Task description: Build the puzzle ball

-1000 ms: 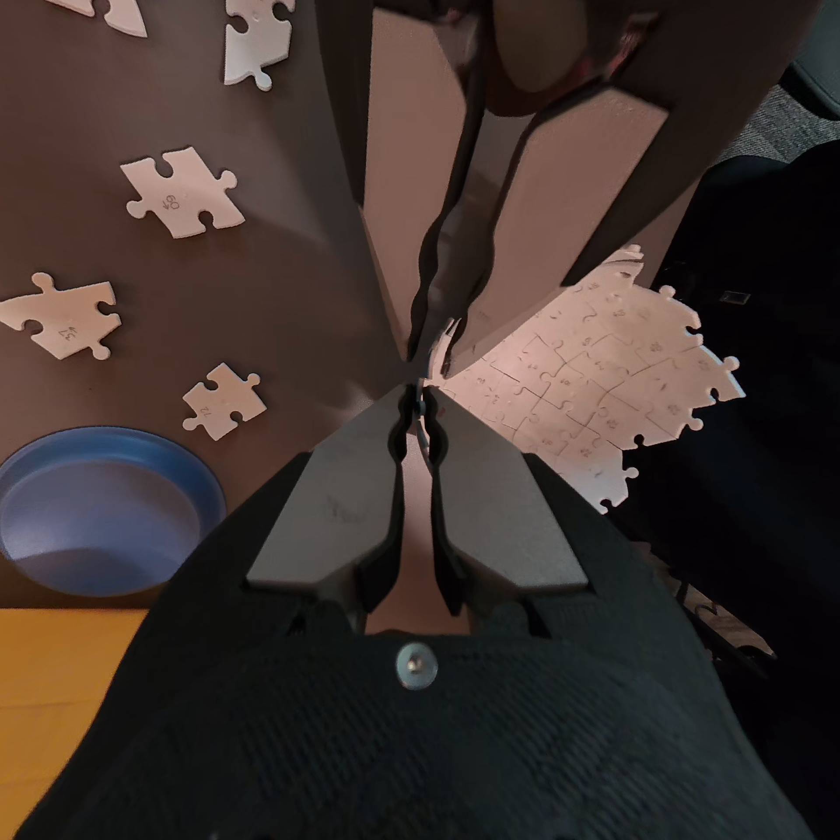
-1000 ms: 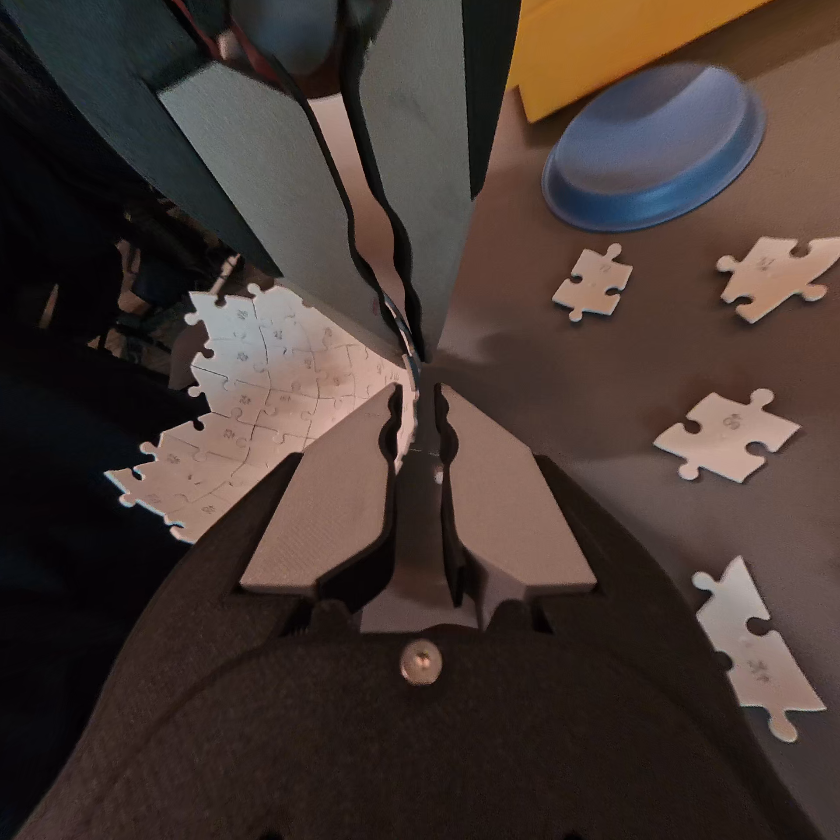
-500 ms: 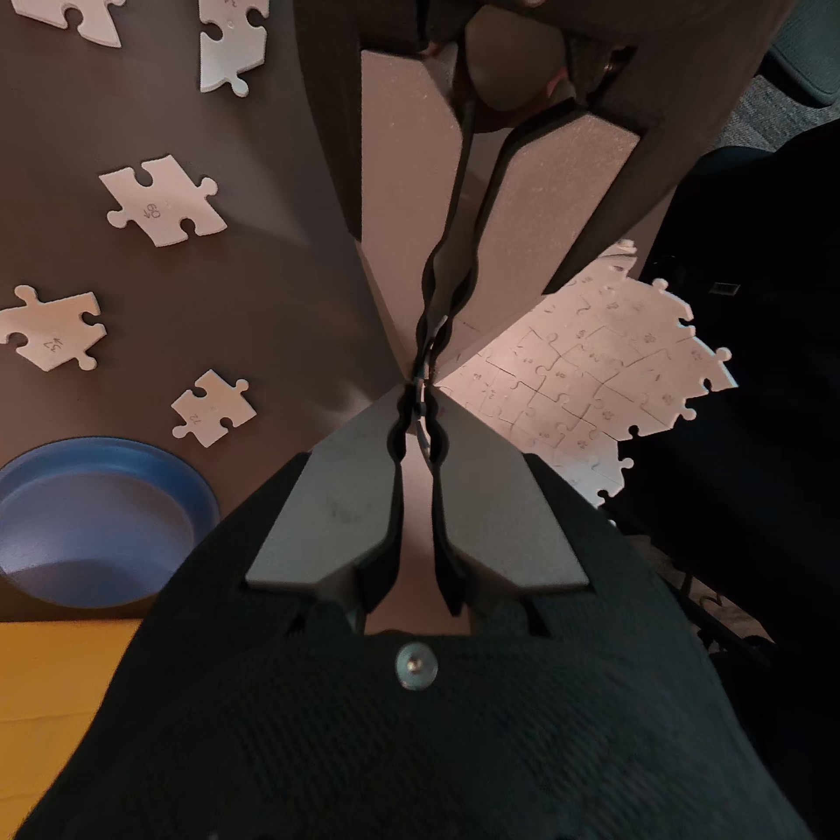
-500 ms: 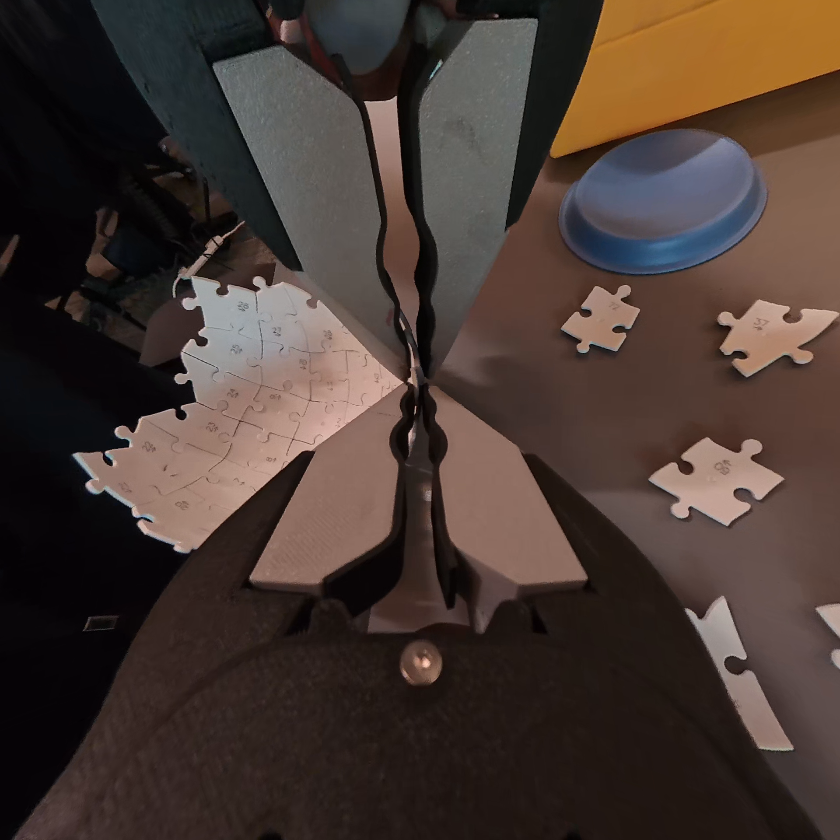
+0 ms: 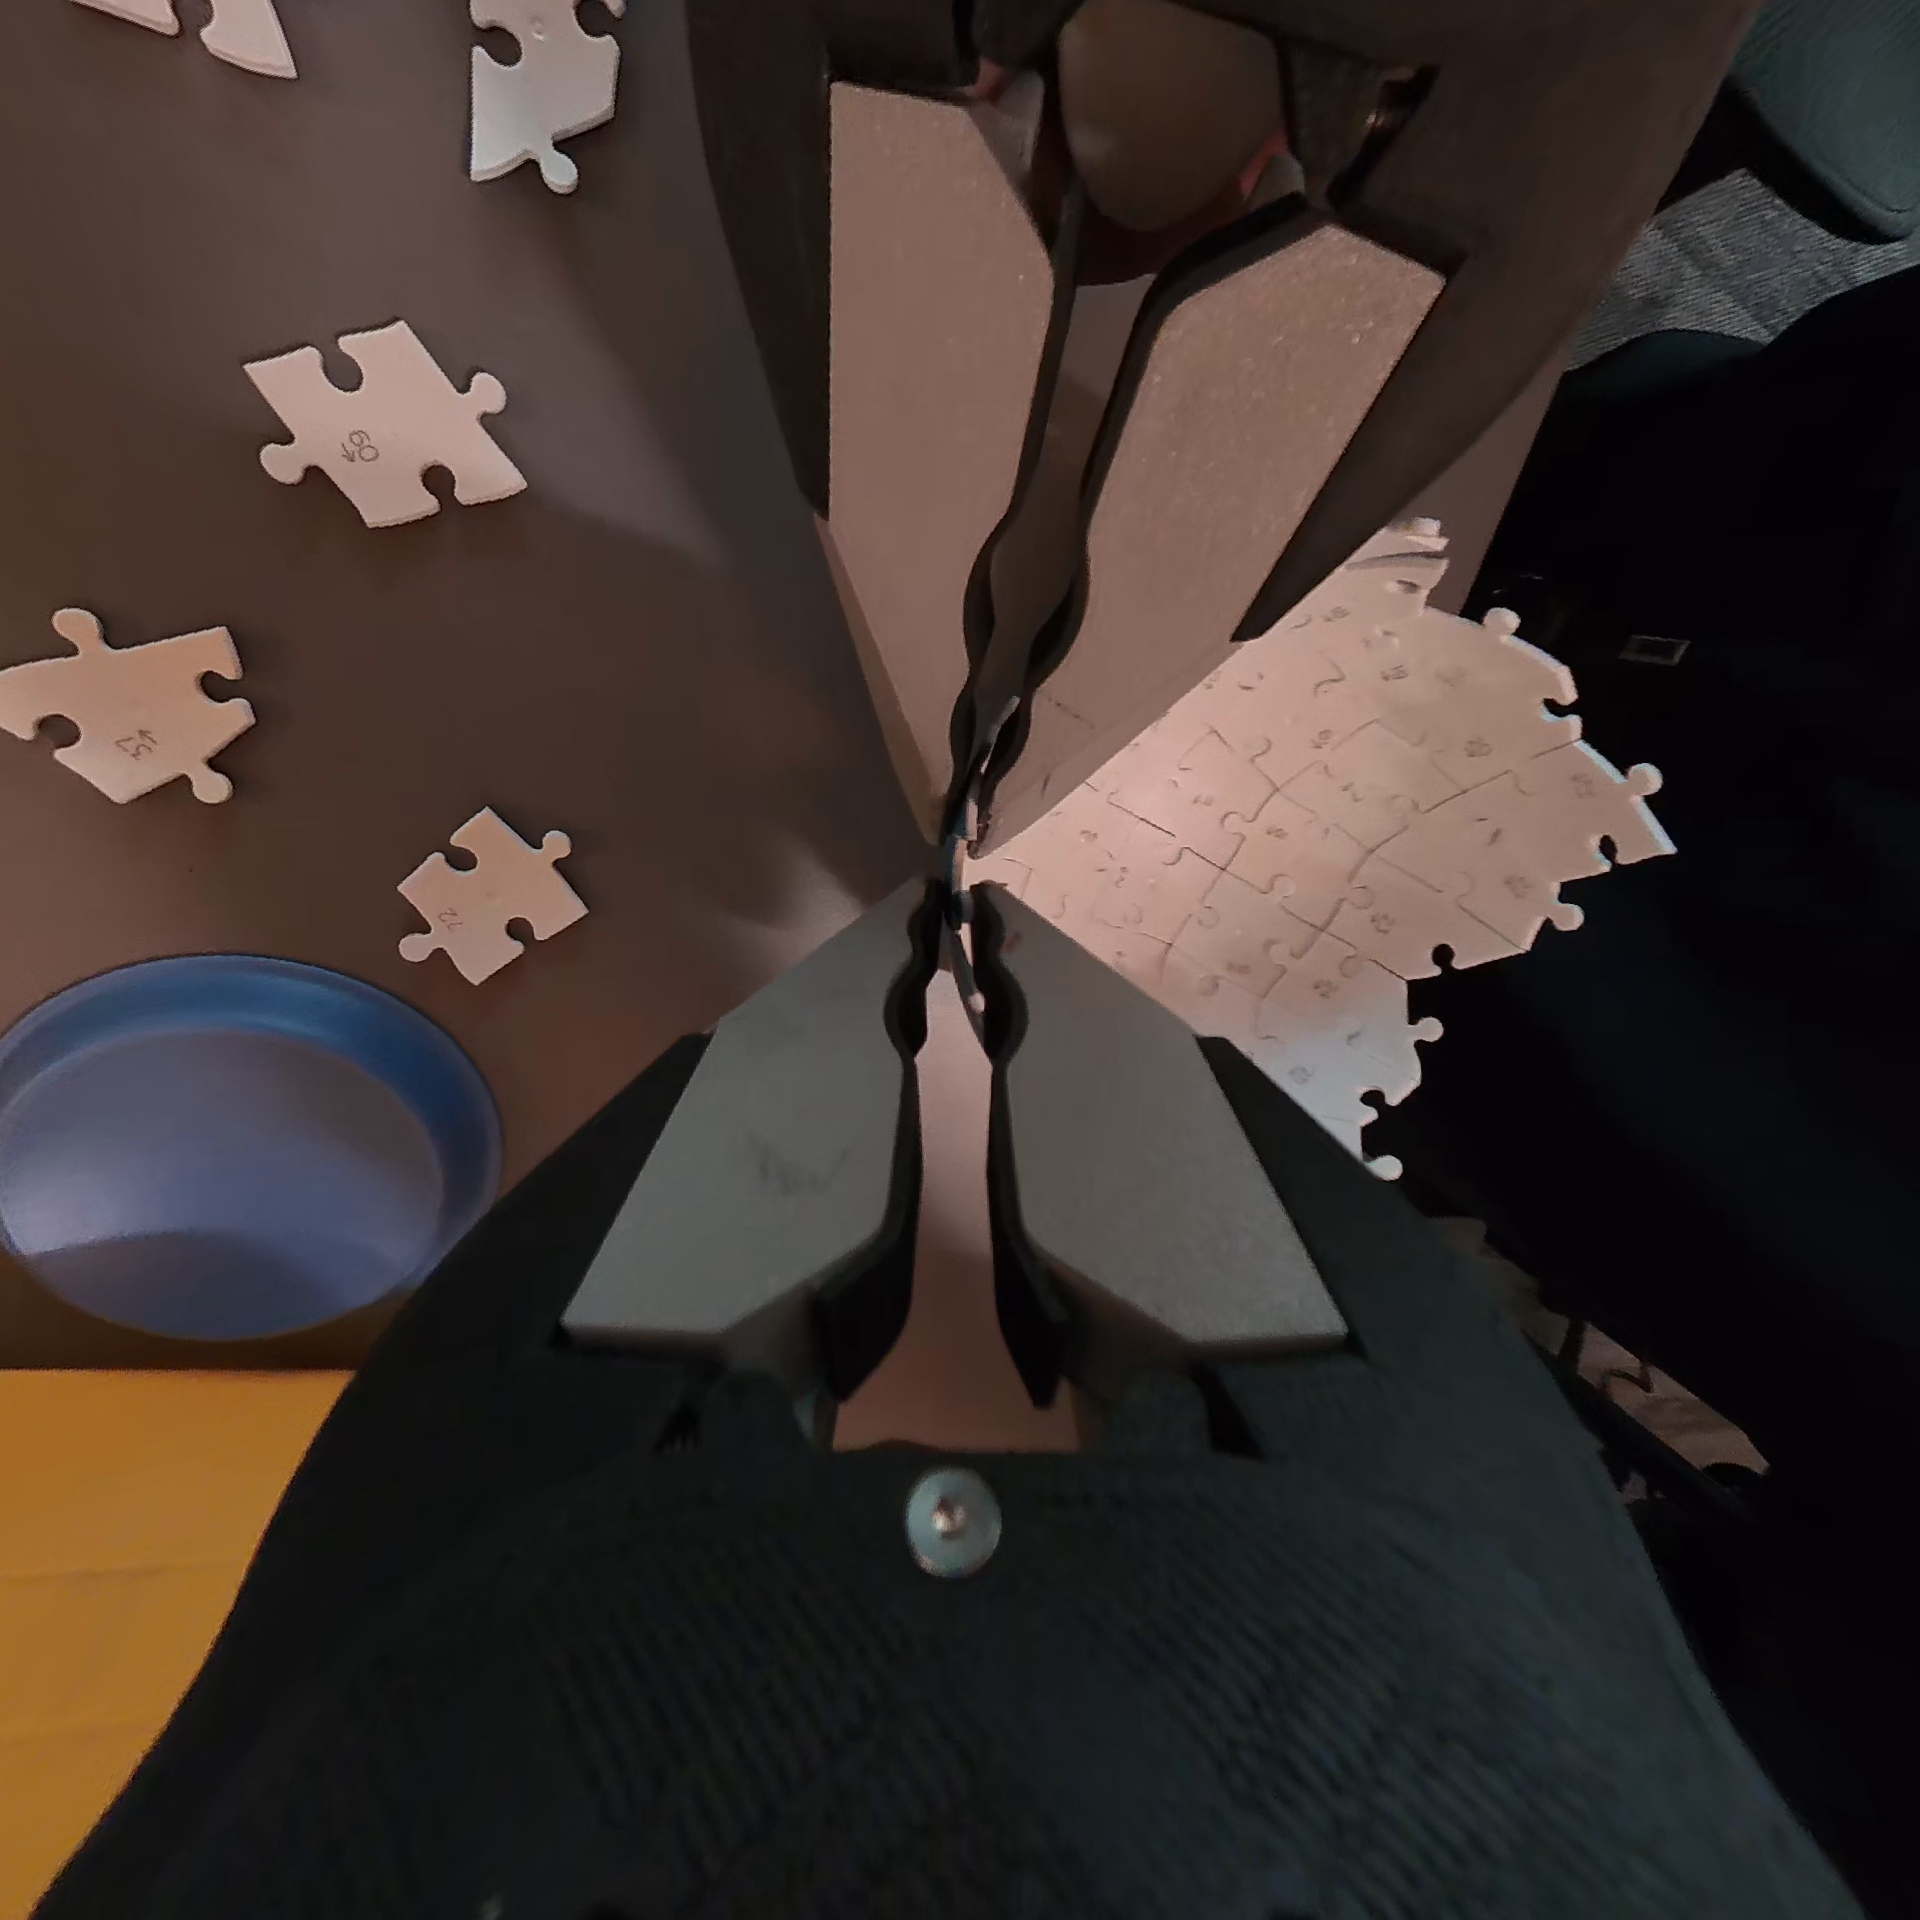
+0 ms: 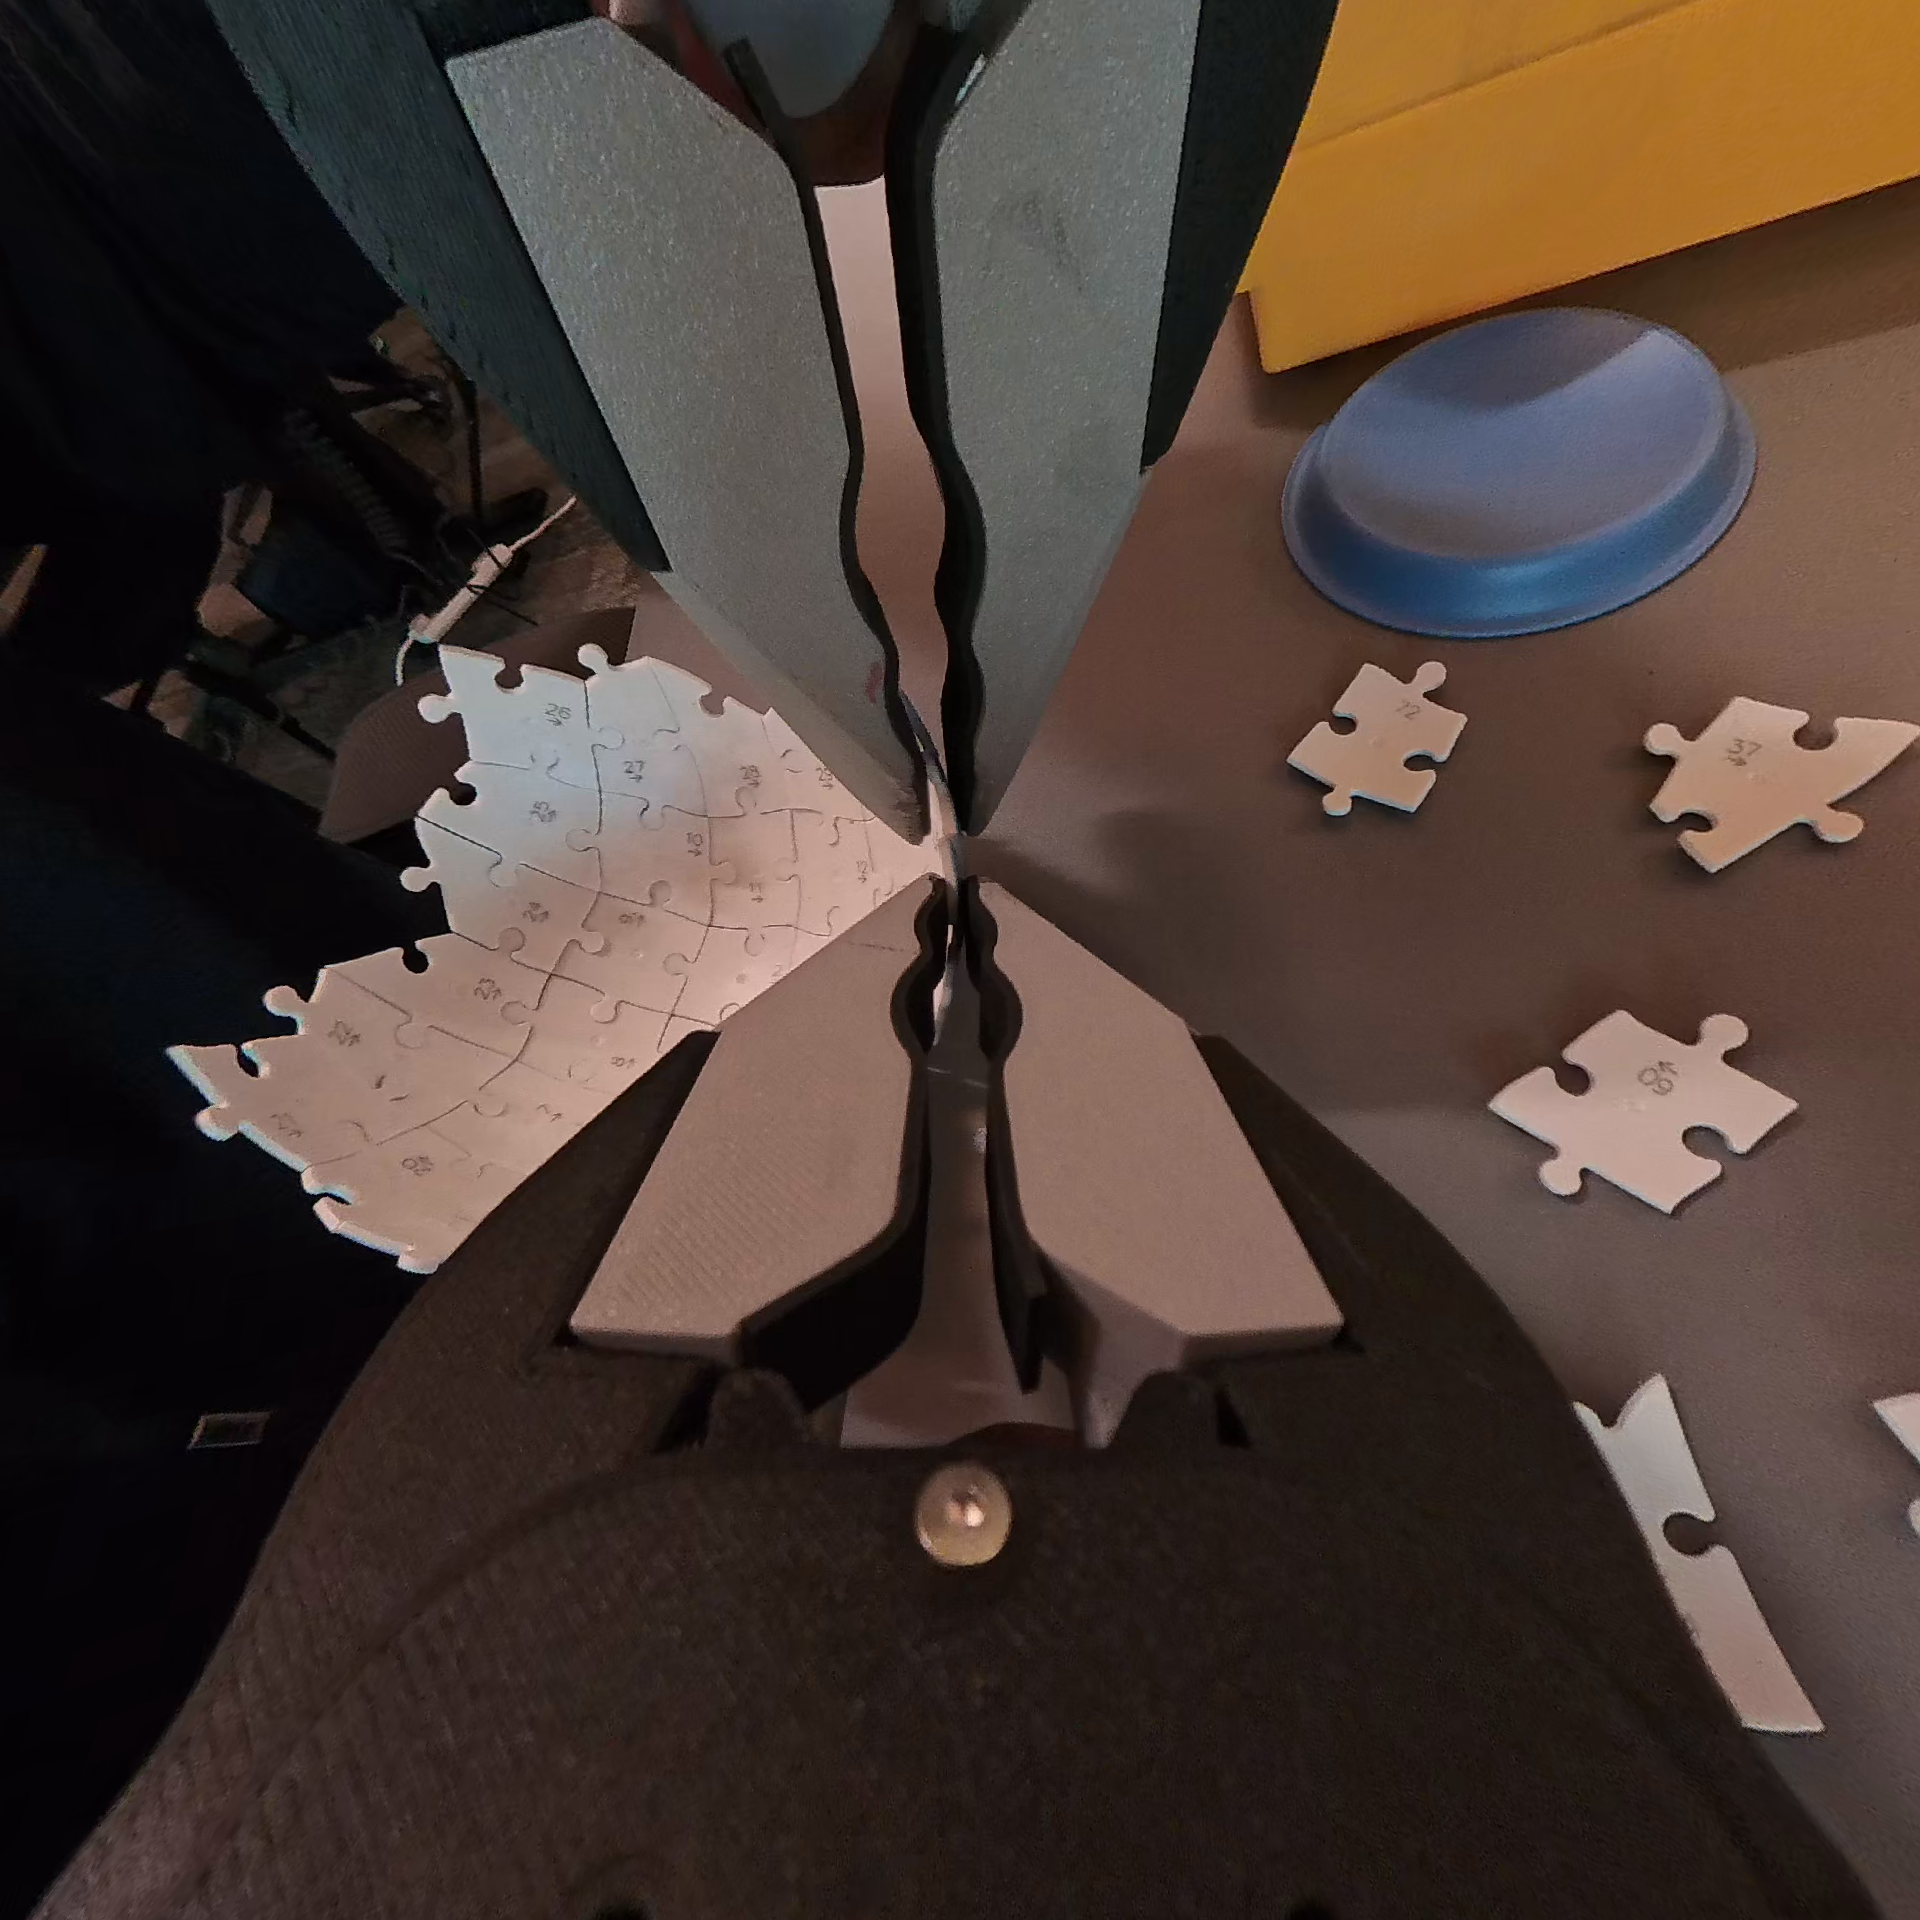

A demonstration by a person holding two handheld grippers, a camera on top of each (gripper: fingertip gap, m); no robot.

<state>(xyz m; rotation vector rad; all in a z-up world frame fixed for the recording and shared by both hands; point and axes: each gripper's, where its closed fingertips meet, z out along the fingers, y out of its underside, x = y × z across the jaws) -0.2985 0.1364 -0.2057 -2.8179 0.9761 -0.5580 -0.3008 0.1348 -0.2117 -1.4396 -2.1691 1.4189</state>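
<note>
Brown tabletop (image 5: 644, 665); loose pieces (image 5: 387, 424); both grippers' fingers clamped on puzzle shell (image 6: 582, 935).

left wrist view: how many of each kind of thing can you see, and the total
loose white puzzle pieces: 5
assembled puzzle section: 1
blue dish: 1
yellow box: 1
claws, left claw and right claw: 2
total: 10

Left tool (image 5: 954, 914) and right tool (image 6: 961, 914) clamped, tips meeting.
</note>
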